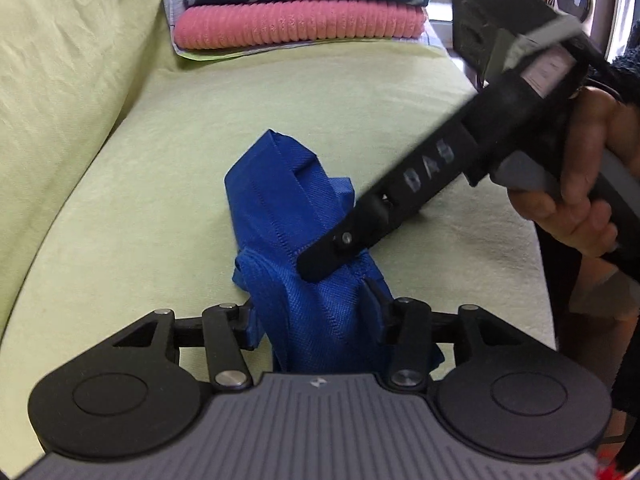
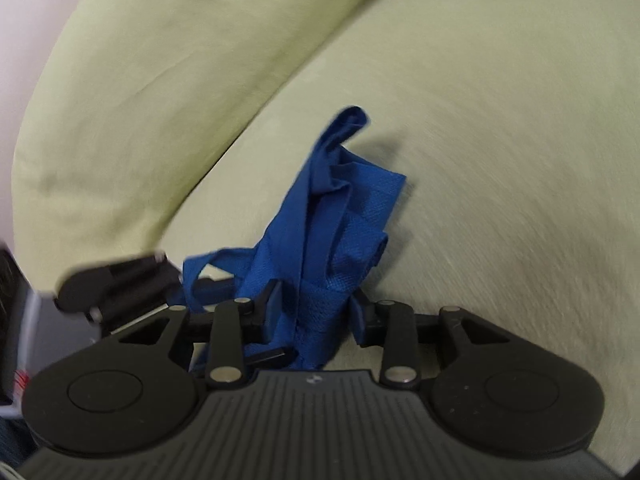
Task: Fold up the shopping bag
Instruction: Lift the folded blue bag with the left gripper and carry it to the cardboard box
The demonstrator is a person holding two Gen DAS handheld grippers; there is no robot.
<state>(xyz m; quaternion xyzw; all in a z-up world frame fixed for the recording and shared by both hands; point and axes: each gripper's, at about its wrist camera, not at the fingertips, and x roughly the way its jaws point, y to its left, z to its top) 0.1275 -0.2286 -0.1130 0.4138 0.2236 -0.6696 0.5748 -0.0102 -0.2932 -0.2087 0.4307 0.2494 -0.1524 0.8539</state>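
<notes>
bag: blue shopping bag (image 1: 304, 240) bunched up on the green sofa seat (image 1: 140, 200) | my left tongs (image 1: 316, 320): clamped on its near end | my right tongs (image 2: 316, 312): pinching the bundle too | towels (image 1: 300, 4) stacked behind

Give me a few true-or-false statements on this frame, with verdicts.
1. The blue bag lies spread out flat. False: it is bunched into a narrow bundle.
2. The left gripper is closed on the bag. True.
3. The right gripper is empty. False: it also clamps the bag.
4. Folded towels are stacked at the far end of the green-covered sofa. True.
</notes>
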